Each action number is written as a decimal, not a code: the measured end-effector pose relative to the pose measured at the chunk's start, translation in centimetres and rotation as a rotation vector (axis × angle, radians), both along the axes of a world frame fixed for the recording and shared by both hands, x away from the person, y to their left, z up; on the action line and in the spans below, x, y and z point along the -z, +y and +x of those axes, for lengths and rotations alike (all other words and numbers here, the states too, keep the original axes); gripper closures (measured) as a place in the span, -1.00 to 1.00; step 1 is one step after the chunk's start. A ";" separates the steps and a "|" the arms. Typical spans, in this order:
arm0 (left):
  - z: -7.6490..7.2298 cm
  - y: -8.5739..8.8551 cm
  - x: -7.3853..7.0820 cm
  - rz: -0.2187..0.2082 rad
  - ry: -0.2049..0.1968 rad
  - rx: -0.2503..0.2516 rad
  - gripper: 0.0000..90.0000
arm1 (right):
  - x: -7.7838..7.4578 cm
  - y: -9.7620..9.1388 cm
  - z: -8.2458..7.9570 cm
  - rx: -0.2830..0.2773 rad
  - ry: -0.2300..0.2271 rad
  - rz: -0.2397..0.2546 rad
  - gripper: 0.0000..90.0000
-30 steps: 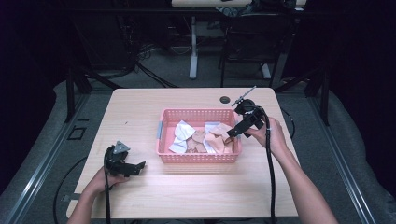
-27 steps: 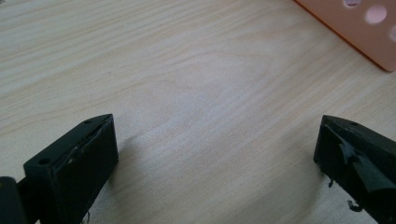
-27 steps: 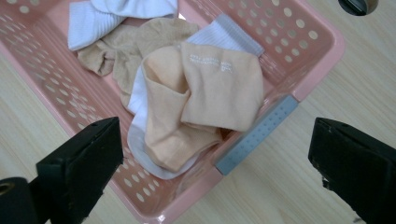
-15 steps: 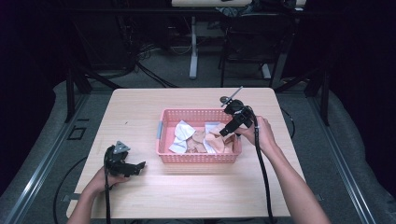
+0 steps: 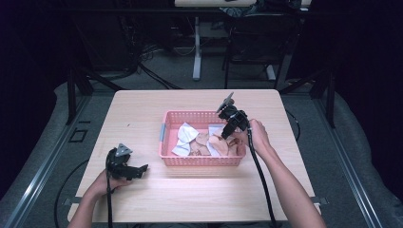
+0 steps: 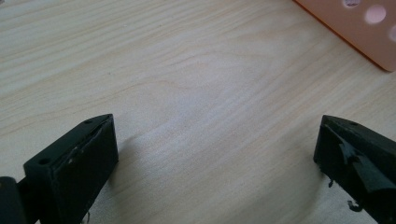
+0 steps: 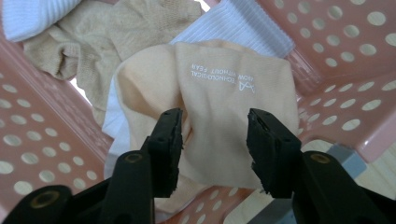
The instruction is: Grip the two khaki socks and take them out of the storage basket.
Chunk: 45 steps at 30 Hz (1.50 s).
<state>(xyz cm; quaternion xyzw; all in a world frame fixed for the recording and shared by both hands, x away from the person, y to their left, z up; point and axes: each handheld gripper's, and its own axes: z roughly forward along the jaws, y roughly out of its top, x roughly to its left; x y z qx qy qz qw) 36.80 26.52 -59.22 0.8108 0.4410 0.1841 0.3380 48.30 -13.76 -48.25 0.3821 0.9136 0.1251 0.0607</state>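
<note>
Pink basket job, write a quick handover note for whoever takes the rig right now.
Right gripper: down in the pink basket, jaws just been closing around a fold of the peach sock; grip not confirmed, nothing lifted.
Left gripper: open, holding nothing, resting over bare table to the basket's left.
Things: peach sock on top, white socks and a tan sock also in the basket.
Done: reach into the basket.
Left: probably finish the pinch and lift the sock out.
</note>
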 end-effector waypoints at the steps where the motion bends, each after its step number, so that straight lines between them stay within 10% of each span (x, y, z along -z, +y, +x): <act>1: 0.0 0.0 0.0 0.000 0.000 0.000 -1.00 | 0.1 0.1 0.1 -0.004 0.002 0.000 0.33; 10: 0.0 0.0 0.0 0.000 0.001 0.000 -1.00 | 0.3 0.4 0.0 0.005 -0.010 -0.024 0.91; 45: 0.0 0.0 0.0 0.000 0.001 0.000 -1.00 | -6.7 -0.9 -1.1 0.011 -0.074 0.159 0.96</act>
